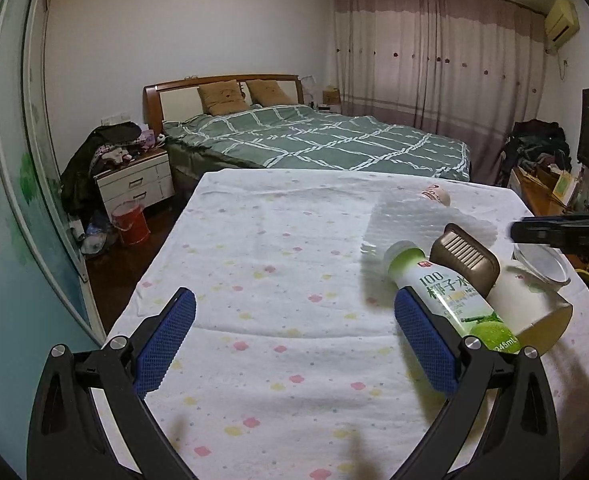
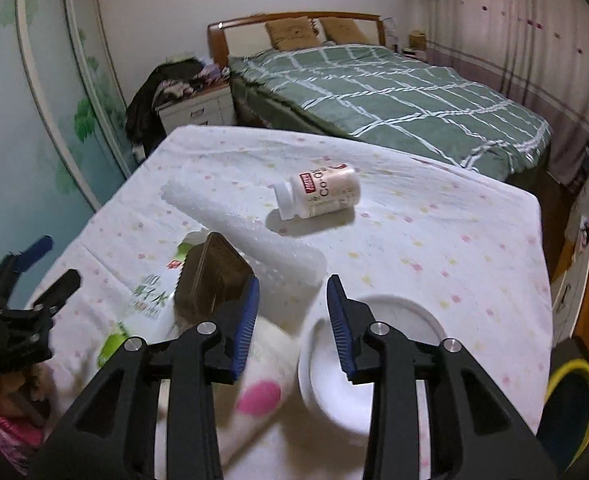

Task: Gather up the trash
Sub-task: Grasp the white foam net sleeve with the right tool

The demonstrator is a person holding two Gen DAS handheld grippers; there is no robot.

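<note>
On the dotted white tablecloth lie a green coconut-water bottle, a brown plastic tray, a white foam sheet, a white pill bottle and a round white lid or container. My left gripper is open and empty, its right finger beside the green bottle. My right gripper is open and empty, above the white container and a white paper cup with a pink dot. The brown tray sits just left of it. The right gripper shows at the far right in the left wrist view.
A bed with a green plaid cover stands beyond the table. A nightstand piled with clothes and a red bucket are at the left. A wardrobe lines the left wall. Cluttered furniture is at the right.
</note>
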